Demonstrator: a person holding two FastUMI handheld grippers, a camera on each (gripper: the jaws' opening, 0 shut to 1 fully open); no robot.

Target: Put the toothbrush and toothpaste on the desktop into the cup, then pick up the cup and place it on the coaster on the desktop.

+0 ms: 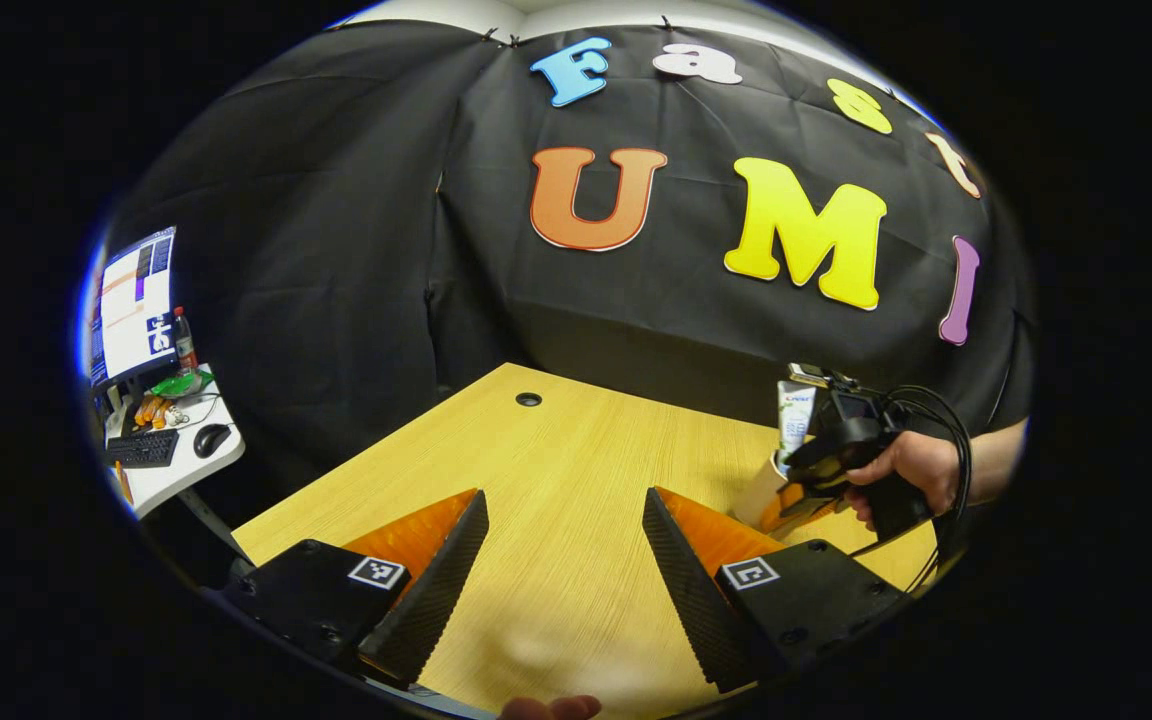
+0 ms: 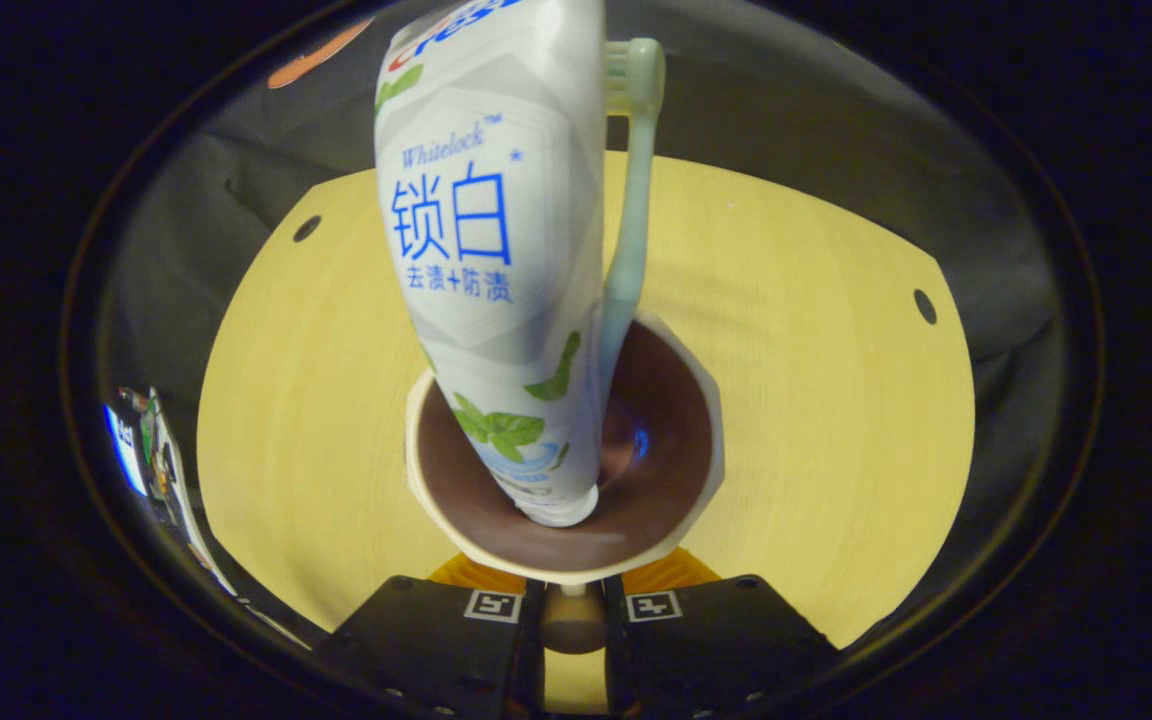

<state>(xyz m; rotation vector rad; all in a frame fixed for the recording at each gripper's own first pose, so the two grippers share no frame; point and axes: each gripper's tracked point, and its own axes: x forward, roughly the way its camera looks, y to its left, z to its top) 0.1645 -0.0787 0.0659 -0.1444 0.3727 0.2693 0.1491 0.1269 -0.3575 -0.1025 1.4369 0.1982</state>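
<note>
In the right gripper view a cream cup (image 2: 678,455) with a brown inside stands close in front of me. A white toothpaste tube (image 2: 476,250) and a pale green toothbrush (image 2: 631,200) stand upright in it. My right gripper (image 2: 573,605) is shut on the cup's near side, the jaws almost together. In the left gripper view the cup (image 1: 758,490) with the toothpaste tube (image 1: 794,420) is at the table's right, with the right gripper (image 1: 808,490) held on it by a hand (image 1: 921,465). My left gripper (image 1: 564,495) is open over bare wood with nothing between its fingers.
The wooden table (image 1: 556,450) has a cable hole (image 1: 528,399) near its far edge. Beyond its left edge is a white side desk (image 1: 171,470) with a monitor (image 1: 131,305), keyboard and mouse. Black cloth walls close the back.
</note>
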